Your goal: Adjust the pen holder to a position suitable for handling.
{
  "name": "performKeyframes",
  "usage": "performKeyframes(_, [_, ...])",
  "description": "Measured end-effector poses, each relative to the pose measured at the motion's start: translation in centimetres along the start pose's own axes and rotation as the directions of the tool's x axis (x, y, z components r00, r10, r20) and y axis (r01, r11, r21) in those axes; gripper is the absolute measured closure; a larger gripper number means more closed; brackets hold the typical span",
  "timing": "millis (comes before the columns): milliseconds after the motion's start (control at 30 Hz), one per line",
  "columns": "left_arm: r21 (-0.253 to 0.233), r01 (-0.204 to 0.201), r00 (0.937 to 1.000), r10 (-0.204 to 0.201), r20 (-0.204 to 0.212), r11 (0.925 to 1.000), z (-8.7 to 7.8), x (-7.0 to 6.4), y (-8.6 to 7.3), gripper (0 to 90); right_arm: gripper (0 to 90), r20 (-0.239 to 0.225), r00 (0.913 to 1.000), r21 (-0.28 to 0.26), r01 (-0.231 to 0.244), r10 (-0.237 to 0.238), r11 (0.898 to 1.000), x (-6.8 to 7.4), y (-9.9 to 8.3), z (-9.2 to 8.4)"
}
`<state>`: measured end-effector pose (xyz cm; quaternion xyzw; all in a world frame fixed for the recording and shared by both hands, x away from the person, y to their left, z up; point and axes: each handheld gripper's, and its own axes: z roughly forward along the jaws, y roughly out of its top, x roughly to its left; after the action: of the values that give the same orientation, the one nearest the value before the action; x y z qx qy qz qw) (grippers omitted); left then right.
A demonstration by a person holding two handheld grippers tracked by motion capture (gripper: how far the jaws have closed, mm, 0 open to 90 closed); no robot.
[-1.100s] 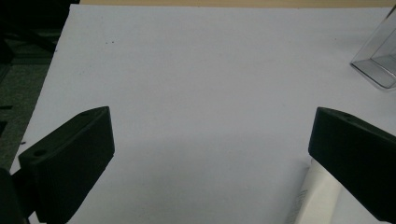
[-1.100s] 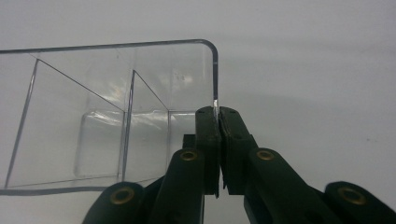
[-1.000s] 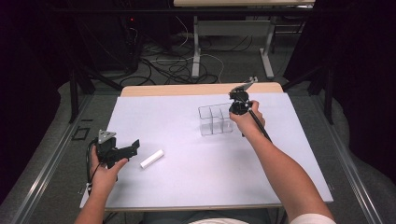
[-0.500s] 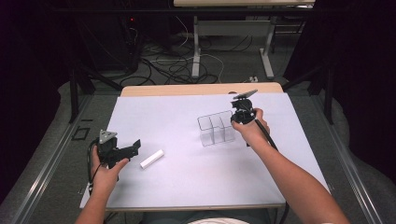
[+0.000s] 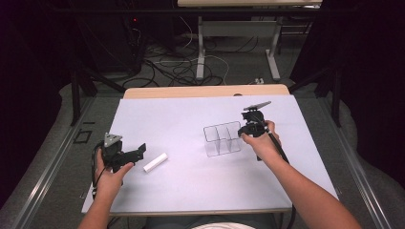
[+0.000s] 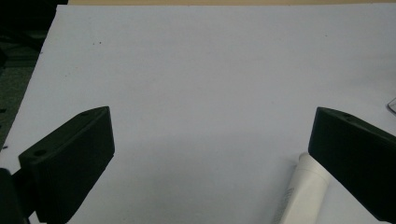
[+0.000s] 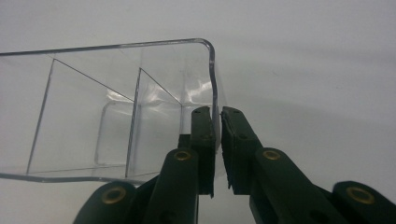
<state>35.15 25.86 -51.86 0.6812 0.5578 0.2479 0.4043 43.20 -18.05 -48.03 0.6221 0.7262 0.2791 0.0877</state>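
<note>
Clear organizer [image 5: 222, 140] wall sits pinched in your right gripper [image 7: 217, 122] so you can drag it; left gripper [image 6: 210, 158] waits wide apart beside tube [image 6: 303, 191].

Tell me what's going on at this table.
A person works at a white table with a gripper in each hand. The right gripper has its jaws clamped on the end wall of a clear divided box, one jaw inside and one outside; the jaws have just been easing open slightly, with the wall between them. The left gripper rests at the table's near left, jaws wide open, beside a white tube that lies flat and unheld.
</note>
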Motion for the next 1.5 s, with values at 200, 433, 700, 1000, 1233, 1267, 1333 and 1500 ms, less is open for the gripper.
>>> performKeyframes(200, [0.000,0.000,1.0000,0.000,-0.001,1.0000,0.1,-0.1,0.0,0.4,82.9,-0.026,0.9994,-0.018,-0.023,0.022,1.000,-0.5,-0.3,-0.2])
performKeyframes(433, [-0.002,0.000,1.0000,0.000,-0.004,1.0000,0.0,0.0,0.0,0.3,70.5,-0.069,0.9976,-0.076,-0.007,0.001,0.997,-0.8,-0.5,-1.1])
performKeyframes(700, [0.002,-0.002,1.0000,0.002,-0.006,1.0000,0.1,0.0,-0.1,0.4,64.9,-0.107,0.9928,-0.201,0.033,-0.055,0.979,-1.4,-1.2,-2.4])
performKeyframes(1000, [0.008,-0.009,0.9999,0.009,-0.011,0.9999,0.2,0.0,-0.1,0.7,85.2,-0.036,0.9935,-0.281,0.094,-0.108,0.955,-2.9,-3.0,-2.3])
performKeyframes(1233, [0.011,-0.018,0.9997,0.018,-0.015,0.9998,0.3,-0.1,-0.1,1.0,89.9,-0.044,0.9952,-0.231,0.075,-0.088,0.970,-3.3,-4.0,0.1])
performKeyframes(1267, [0.011,-0.018,0.9997,0.018,-0.015,0.9998,0.3,-0.1,-0.1,1.0,89.9,-0.044,0.9952,-0.231,0.075,-0.088,0.970,-3.3,-4.0,0.1])
performKeyframes(1333, [0.013,-0.017,0.9997,0.017,-0.016,0.9998,0.3,0.0,-0.2,1.0,90.0,-0.040,0.9942,-0.251,0.087,-0.100,0.964,-3.1,-3.8,0.5])
performKeyframes(1500, [0.012,-0.016,0.9998,0.016,-0.014,0.9998,0.2,0.0,-0.2,1.0,90.0,-0.065,0.9919,-0.253,0.089,-0.109,0.963,-2.7,-3.4,0.7])
